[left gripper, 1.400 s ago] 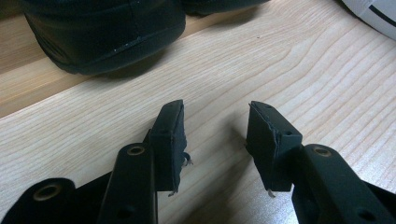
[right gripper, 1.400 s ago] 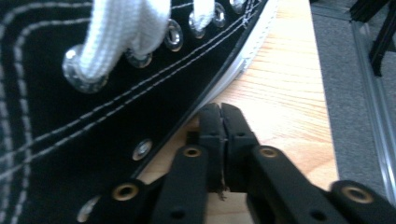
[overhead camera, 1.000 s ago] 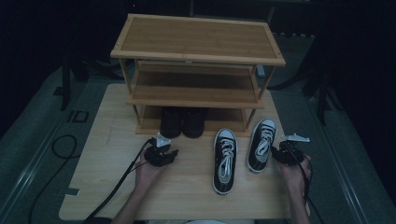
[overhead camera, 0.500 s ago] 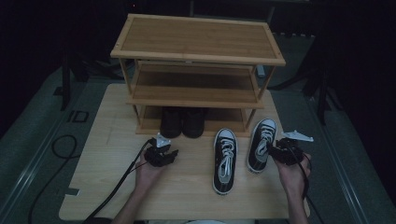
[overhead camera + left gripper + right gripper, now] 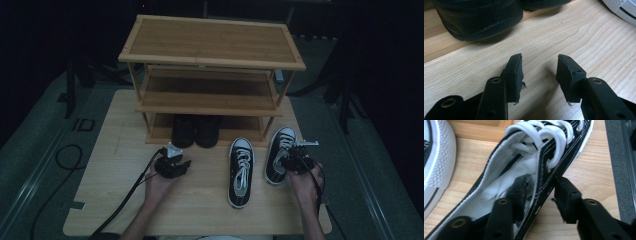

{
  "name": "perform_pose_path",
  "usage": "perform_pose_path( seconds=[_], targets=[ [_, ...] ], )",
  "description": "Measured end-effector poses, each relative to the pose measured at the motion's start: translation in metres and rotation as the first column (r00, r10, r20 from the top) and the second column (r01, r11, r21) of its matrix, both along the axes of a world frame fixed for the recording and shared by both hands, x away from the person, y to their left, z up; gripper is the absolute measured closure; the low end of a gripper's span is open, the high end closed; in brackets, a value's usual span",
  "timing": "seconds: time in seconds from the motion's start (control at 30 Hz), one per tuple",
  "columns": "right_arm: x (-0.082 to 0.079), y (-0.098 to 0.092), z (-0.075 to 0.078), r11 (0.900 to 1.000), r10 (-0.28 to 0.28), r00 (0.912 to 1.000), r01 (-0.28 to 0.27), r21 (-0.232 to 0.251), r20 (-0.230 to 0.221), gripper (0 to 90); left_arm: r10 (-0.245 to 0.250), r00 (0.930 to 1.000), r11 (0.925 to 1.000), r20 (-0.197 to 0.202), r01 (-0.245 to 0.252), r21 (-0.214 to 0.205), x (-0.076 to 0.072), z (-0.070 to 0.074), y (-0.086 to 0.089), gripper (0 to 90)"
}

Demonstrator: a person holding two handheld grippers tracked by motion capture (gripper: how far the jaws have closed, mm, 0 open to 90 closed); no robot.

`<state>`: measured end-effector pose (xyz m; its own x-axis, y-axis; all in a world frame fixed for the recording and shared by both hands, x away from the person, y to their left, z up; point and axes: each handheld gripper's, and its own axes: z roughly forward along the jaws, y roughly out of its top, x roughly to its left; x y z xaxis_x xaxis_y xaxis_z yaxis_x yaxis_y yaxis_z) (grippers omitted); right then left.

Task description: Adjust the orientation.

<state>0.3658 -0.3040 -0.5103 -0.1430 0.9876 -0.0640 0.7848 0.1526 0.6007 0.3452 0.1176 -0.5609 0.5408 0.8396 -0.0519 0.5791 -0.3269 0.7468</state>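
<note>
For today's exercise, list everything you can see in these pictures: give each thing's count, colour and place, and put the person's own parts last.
Table: one, light wood, under everything.
Shoe rack: one, three-tier, bamboo, at the table's far side.
Dark shoes: two, black, on the rack's bottom shelf.
Sneakers: two, black and white, on the table right of centre.
Left claw: one, black, open over bare table.
Right claw: one, black, jaws closing astride the right sneaker's side wall.

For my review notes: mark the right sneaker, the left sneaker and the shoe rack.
right sneaker (image 5: 278, 156), high view, on its laces.
left sneaker (image 5: 241, 170), high view, on its laced middle.
shoe rack (image 5: 210, 40), high view, on its bare top shelf.
</note>
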Motion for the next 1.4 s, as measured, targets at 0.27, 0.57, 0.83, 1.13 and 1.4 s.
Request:
perform_pose_path(
  seconds=[0.27,0.57,0.83,1.13,1.4],
  targets=[
    [-0.003,-0.008,0.003,0.9986,-0.047,0.9989,0.047,-0.027,-0.004,82.4,0.002,1.0000,1.0000,0.001,-0.002,0.003,0.000,0.000,-0.001,56.3],
    [0.004,-0.015,0.003,0.9991,-0.035,0.9990,0.035,-0.024,-0.026,82.1,0.003,1.0000,1.0000,0.004,-0.003,0.005,-0.001,0.000,-0.001,56.2],
    [0.012,-0.016,0.002,0.9980,-0.060,0.9976,0.059,-0.023,-0.035,83.7,0.001,1.0000,1.0000,0.001,-0.001,0.001,0.000,0.000,-0.001,55.8],
    [0.011,-0.019,0.008,0.9976,-0.059,0.9982,0.059,-0.036,-0.012,88.2,0.000,1.0000,1.0000,0.000,0.000,0.002,0.000,0.000,0.000,55.9],
    [-0.001,-0.025,0.023,0.9992,-0.021,0.9997,0.020,-0.034,-0.016,88.4,-0.001,1.0000,1.0000,-0.002,0.001,-0.005,0.000,0.000,0.000,55.5]
  ],
)
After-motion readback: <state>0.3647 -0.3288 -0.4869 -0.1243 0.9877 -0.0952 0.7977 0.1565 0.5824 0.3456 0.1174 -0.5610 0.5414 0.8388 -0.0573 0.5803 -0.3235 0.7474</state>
